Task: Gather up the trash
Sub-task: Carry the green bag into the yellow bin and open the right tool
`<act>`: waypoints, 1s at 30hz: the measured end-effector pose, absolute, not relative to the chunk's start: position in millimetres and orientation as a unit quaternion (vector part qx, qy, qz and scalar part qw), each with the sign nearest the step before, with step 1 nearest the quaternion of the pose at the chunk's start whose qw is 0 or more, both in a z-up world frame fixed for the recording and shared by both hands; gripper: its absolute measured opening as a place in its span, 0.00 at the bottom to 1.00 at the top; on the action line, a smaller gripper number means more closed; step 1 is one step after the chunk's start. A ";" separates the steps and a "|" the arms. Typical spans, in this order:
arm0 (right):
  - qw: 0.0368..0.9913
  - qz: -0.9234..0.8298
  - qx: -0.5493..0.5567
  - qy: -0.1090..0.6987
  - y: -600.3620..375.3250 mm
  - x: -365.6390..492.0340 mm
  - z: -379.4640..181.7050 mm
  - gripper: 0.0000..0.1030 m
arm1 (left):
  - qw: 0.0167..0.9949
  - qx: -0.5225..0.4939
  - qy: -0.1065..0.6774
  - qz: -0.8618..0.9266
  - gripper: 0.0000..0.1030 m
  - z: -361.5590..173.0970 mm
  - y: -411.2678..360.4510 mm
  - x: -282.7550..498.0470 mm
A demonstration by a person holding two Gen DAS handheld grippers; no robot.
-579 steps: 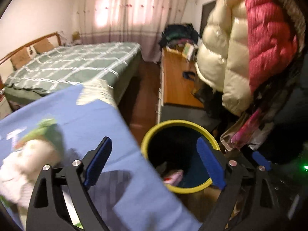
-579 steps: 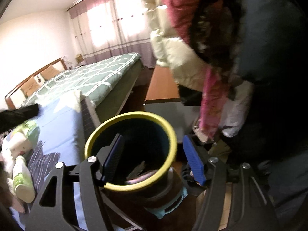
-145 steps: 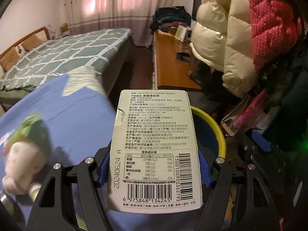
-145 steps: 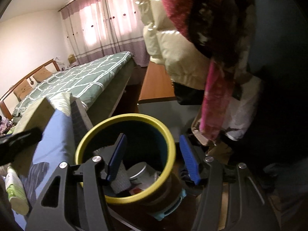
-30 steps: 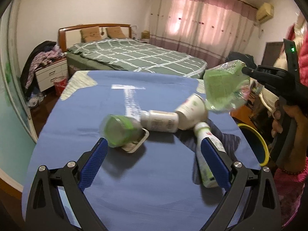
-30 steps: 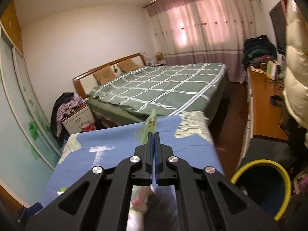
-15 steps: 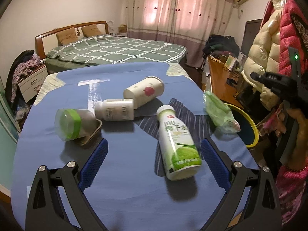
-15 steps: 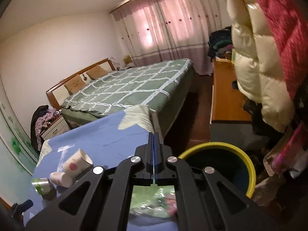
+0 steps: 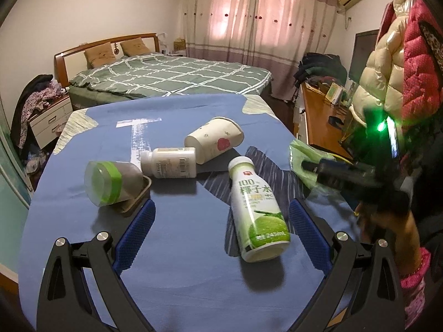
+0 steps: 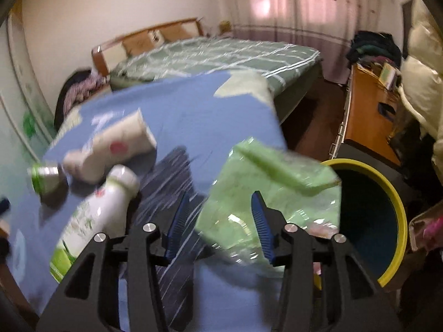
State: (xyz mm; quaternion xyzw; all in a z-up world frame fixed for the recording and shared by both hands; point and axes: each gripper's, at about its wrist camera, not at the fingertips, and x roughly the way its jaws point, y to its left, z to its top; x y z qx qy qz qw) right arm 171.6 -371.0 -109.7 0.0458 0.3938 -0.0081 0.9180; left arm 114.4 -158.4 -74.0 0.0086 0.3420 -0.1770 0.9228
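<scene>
A green plastic wrapper (image 10: 271, 193) hangs loose between my right gripper's (image 10: 221, 218) parted fingers, beside the yellow-rimmed bin (image 10: 393, 191). The wrapper (image 9: 307, 163) and right gripper (image 9: 343, 174) also show at the table's right edge in the left wrist view. My left gripper (image 9: 218, 232) is open and empty above the blue table (image 9: 177, 262). On the table lie a coconut-water bottle (image 9: 257, 207), a white pill bottle (image 9: 169, 163), a paper cup (image 9: 216, 141) and a green-lidded jar (image 9: 110, 182) on a small tray.
A green checked bed (image 9: 171, 77) stands behind the table. A wooden desk (image 10: 371, 110) and hanging puffer jackets (image 9: 409, 63) are on the right. A nightstand (image 9: 47, 116) with clothes is at the far left. The bin stands on the floor by the table's right edge.
My right gripper has opened from shut and the green wrapper now sits loose between its fingers by the bin. The left gripper has moved a little closer to the bottles.
</scene>
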 end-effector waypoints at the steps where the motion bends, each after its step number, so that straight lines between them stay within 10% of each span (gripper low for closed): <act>1: 0.915 -0.017 0.032 0.402 -366.6 173.1 -114.9 0.45 | 0.923 0.006 0.342 -0.176 0.93 -74.4 -156.3 115.0; 5: 0.904 -0.040 0.015 0.425 -365.9 178.4 -132.2 0.43 | 0.922 -0.002 0.347 -0.173 0.93 -77.6 -148.6 117.4; 10: 0.903 -0.043 0.013 0.428 -366.9 178.4 -137.9 0.08 | 0.920 -0.006 0.350 -0.175 0.93 -80.3 -146.4 118.9; 30: 0.920 -0.136 0.079 0.360 -470.0 157.6 -95.5 0.04 | 0.898 0.023 0.385 -0.214 0.93 -104.9 -183.6 123.2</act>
